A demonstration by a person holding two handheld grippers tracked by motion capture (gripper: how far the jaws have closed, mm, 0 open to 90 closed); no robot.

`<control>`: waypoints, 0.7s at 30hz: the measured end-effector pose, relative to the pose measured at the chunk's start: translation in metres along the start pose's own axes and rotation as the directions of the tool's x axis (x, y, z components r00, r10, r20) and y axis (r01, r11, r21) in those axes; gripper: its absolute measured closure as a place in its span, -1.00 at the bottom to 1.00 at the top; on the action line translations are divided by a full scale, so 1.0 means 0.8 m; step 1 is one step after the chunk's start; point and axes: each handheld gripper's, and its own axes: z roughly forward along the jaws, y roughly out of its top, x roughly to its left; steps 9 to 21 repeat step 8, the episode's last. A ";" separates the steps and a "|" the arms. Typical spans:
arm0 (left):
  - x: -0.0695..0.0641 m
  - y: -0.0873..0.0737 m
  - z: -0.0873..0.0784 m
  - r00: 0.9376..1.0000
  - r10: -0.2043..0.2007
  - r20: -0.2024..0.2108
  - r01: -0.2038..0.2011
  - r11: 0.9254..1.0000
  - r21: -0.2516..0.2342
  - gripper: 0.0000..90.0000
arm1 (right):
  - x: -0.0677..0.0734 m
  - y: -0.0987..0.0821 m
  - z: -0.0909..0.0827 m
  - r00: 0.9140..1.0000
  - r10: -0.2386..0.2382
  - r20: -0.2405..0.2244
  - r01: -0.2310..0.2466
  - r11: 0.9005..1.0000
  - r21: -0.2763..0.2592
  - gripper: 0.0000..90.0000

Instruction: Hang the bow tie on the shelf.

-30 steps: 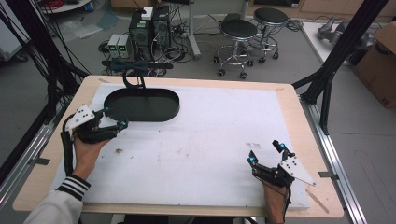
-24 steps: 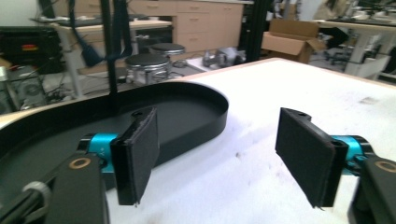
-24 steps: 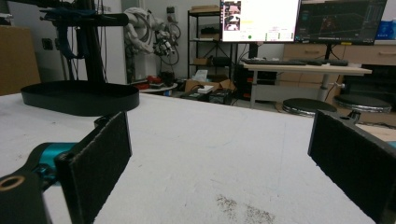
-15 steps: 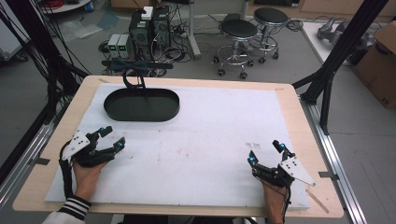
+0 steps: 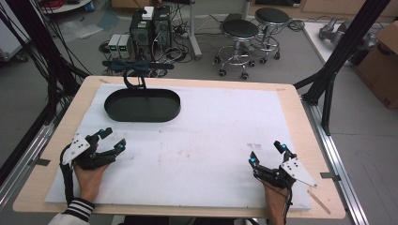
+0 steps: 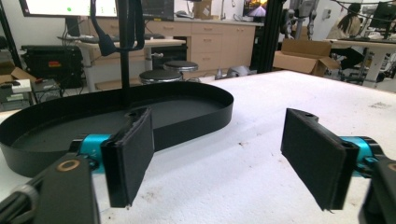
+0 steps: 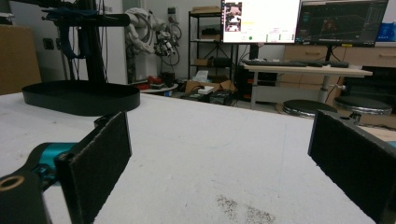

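Presently: two grippers, one tray, on the table.
Left gripper [image 5: 111,140] near the left edge, jaws apart, just been opening, nothing between; right gripper [image 5: 267,153] near the right front corner, jaws apart, empty; black tray [image 5: 142,105] at the far left.

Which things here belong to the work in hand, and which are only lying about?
Belonging to the work:
- black oval tray, nearest the left gripper, whose empty jaws have just been opening
- right gripper, open, empty

Only lying about:
- white mat under everything
- black stand behind the tray
- two stools and computer cases on the floor
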 end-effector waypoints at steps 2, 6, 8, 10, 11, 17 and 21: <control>-0.001 0.000 -0.001 1.000 0.007 -0.003 -0.007 1.000 -0.007 -0.49 | 0.000 0.000 0.000 1.000 0.000 -0.001 0.000 1.000 0.000 -0.89; 0.000 -0.001 -0.001 1.000 0.002 -0.008 -0.002 1.000 -0.011 -0.52 | 0.000 0.000 0.000 1.000 -0.002 0.000 0.002 1.000 -0.001 -0.89; 0.000 -0.001 -0.001 1.000 0.001 -0.009 -0.001 1.000 -0.011 -0.52 | 0.000 0.000 0.000 1.000 0.000 -0.001 0.000 1.000 0.001 -0.89; 0.000 -0.001 -0.001 1.000 0.001 -0.009 -0.001 1.000 -0.011 -0.52 | 0.000 0.000 0.000 1.000 0.000 -0.001 0.000 1.000 0.001 -0.89; 0.000 -0.001 -0.001 1.000 0.001 -0.009 -0.001 1.000 -0.011 -0.52 | 0.000 0.000 0.000 1.000 0.000 -0.001 0.000 1.000 0.001 -0.89; 0.000 -0.001 -0.001 1.000 0.001 -0.009 -0.001 1.000 -0.011 -0.52 | 0.000 0.000 0.000 1.000 0.000 -0.001 0.000 1.000 0.001 -0.89; 0.000 -0.001 -0.001 1.000 0.001 -0.009 -0.001 1.000 -0.011 -0.52 | 0.000 0.000 0.000 1.000 0.000 -0.001 0.000 1.000 0.001 -0.89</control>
